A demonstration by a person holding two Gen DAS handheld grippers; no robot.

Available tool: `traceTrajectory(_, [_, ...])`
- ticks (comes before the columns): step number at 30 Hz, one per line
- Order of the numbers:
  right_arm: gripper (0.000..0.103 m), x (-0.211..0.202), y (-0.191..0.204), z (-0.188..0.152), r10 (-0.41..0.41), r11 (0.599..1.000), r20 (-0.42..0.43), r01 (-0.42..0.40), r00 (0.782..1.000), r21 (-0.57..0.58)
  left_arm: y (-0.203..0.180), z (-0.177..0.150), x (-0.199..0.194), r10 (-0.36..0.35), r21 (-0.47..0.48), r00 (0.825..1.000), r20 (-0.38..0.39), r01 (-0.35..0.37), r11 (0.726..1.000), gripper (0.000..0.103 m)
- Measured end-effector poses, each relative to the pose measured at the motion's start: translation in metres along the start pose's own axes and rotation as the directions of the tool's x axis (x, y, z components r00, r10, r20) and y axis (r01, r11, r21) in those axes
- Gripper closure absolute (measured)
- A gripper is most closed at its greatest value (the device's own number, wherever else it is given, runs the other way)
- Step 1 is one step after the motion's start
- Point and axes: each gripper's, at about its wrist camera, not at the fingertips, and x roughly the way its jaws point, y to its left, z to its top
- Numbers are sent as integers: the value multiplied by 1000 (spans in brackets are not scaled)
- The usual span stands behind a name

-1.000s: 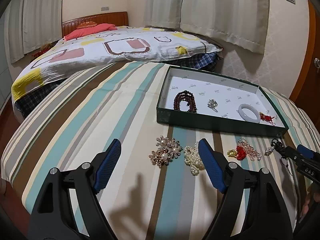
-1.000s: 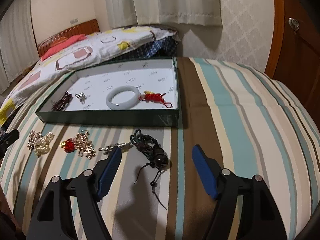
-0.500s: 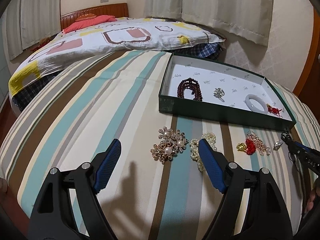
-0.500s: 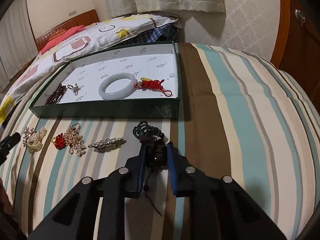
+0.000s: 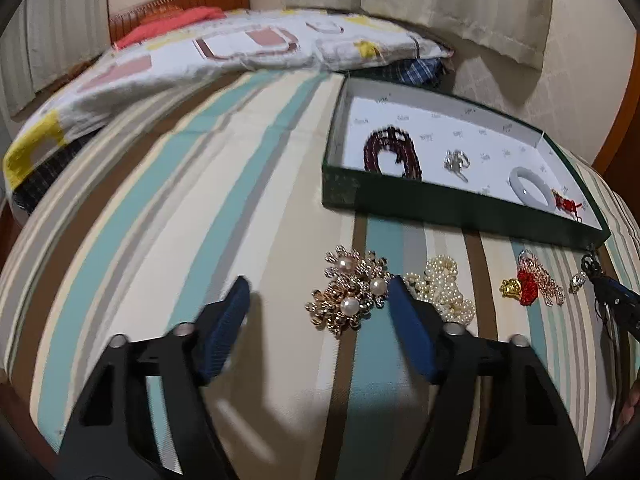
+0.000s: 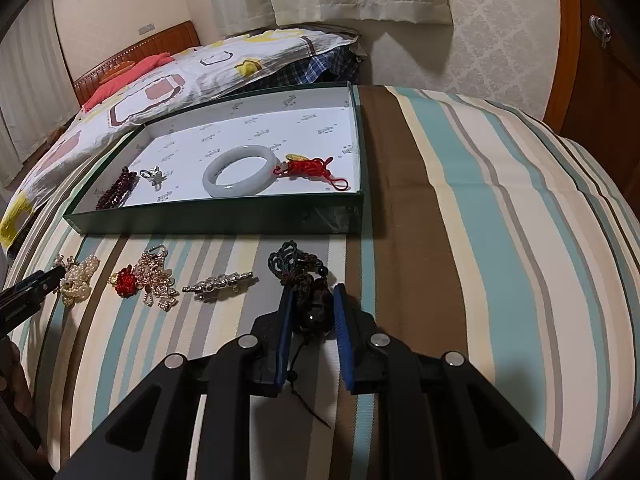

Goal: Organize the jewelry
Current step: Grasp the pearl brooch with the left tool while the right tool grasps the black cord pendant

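Jewelry pieces are lying on the striped bedspread [image 6: 460,208] before the green box [image 6: 224,216]. Right gripper [image 6: 312,300] is clamping the dark beaded cord charm [image 6: 308,280]; left gripper [image 5: 316,300] is closing, pearl brooch [image 5: 350,292] untouched between its jaws.

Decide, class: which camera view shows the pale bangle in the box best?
The right wrist view: the pale bangle lies large, whole and sharp inside the green box. The left wrist view shows it small and blurred near the box's far right corner.

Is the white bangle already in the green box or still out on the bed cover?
In. The white bangle lies flat on the floor of the green box, beside the red knotted charm.
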Motion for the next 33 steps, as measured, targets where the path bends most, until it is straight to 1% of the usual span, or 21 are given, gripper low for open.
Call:
traceTrajectory(2, [82,0,1,0,1,1000,0,-1,1000,-1,0,2,1,-10,3,1000,-8,10,1000,40])
traceTrajectory(3, [82,0,1,0,3,1000,0,-3,1000,-1,0,2,2,-14,5,1000,-8,14,1000,43])
traceTrajectory(4, [82,0,1,0,4,1000,0,-4,1000,-1,0,3,2,-17,9,1000,-7,17,1000,50])
traceTrajectory(5, [82,0,2,0,5,1000,0,-5,1000,-1,0,4,2,-16,13,1000,-6,16,1000,53])
traceTrajectory(7, [82,0,2,0,7,1000,0,-7,1000,0,0,4,2,-22,24,1000,-4,22,999,68])
traceTrajectory(8, [82,0,3,0,8,1000,0,-8,1000,0,0,4,2,-13,32,1000,-3,13,999,69])
traceTrajectory(9, [82,0,3,0,10,1000,0,-10,1000,1,0,4,2,-18,31,1000,-2,18,999,72])
traceTrajectory(10, [82,-1,3,0,11,1000,1,-11,1000,1,1,5,2,-20,29,1000,-2,20,999,80])
traceTrajectory(21, [84,-3,5,-1,26,1000,14,-26,1000,1,3,4,0,-24,14,1000,5,24,1000,81])
traceTrajectory(23, [86,-5,5,-1,29,1000,20,-29,999,4,4,4,0,-23,11,1000,8,23,1000,81])
traceTrajectory(33, [86,-10,7,-2,30,1000,38,-30,999,-1,5,4,-7,-25,9,999,23,24,1000,81])
